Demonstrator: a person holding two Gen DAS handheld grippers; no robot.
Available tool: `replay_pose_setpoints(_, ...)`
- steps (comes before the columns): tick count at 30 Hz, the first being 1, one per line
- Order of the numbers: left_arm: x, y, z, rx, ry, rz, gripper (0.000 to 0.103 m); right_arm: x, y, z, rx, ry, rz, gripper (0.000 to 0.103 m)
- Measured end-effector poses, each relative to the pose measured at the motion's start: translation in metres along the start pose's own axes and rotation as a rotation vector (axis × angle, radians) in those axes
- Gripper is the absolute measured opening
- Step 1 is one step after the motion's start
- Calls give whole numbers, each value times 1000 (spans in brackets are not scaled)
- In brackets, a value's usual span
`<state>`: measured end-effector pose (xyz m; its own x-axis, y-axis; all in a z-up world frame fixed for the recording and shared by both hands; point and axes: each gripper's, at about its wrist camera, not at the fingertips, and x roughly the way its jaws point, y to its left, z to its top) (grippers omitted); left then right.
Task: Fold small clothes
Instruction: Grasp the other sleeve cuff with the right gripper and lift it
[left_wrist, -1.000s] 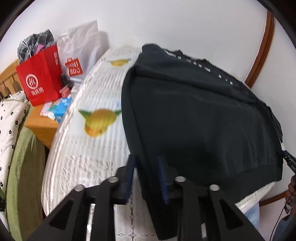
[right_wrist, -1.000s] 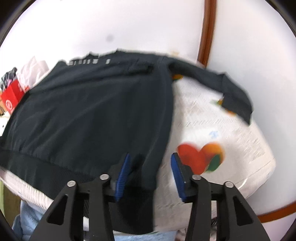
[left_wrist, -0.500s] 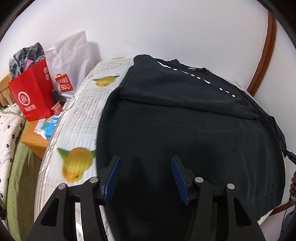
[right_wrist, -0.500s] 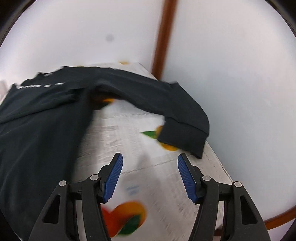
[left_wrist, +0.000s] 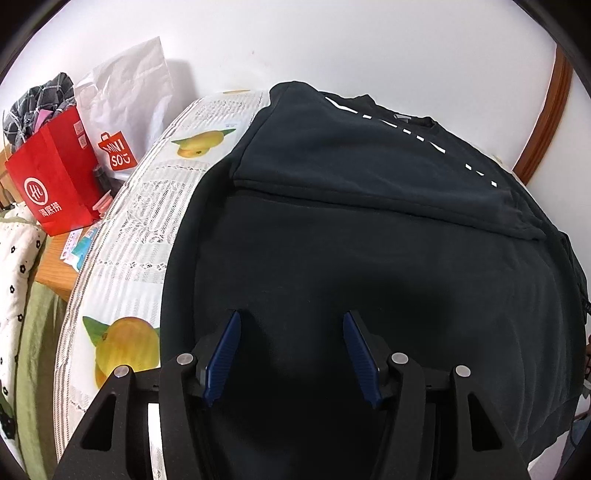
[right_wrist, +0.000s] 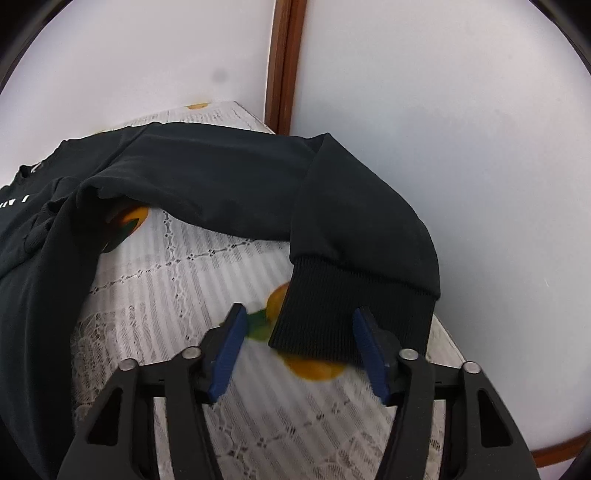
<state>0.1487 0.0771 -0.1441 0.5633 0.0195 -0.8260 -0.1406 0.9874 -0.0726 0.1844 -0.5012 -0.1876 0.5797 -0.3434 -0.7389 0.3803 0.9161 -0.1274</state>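
Note:
A black sweatshirt (left_wrist: 369, 240) with white lettering lies flat on a table with a lace cloth printed with fruit (left_wrist: 147, 206); its left sleeve is folded across the chest. My left gripper (left_wrist: 291, 354) hovers open over the lower body of the sweatshirt, nothing pinched. In the right wrist view the other sleeve (right_wrist: 351, 214) stretches out to the right, bent down at the end. Its ribbed cuff (right_wrist: 332, 314) lies partly between the jaws of my right gripper (right_wrist: 299, 354), which are closing; the pads do not press on it.
A red paper bag (left_wrist: 48, 177) and a white shopping bag (left_wrist: 125, 96) stand on a wooden side table (left_wrist: 55, 273) at the left, beside spotted bedding (left_wrist: 14, 277). White walls and a brown wooden post (right_wrist: 282, 62) close off the far side. The table edge (right_wrist: 443, 332) runs just right of the cuff.
The left gripper released the sweatshirt's hem corner, opened and moved right over the body. The right gripper left the sweatshirt's side edge and swung right to the sleeve cuff.

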Motion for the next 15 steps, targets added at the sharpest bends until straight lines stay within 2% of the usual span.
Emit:
replay_pose_setpoints(2,2,1,0,0,0,-8,55,1,1,1,-7,4,-26,23)
replay_pose_setpoints(4,3,2,-1,6,-2,-13,55,1,4,4,-37,17,-43,13)
replay_pose_setpoints(8,1,8,-3,18,-15,-27,55,-11,9,14,-43,33,-54,9)
replay_pose_setpoints(13,-6,20,-7,60,-25,2,55,-55,32,44,-42,-38,-7,9)
replay_pose_setpoints(15,-9,22,-9,76,-30,-9,56,-78,52,57,-57,-64,41,9)
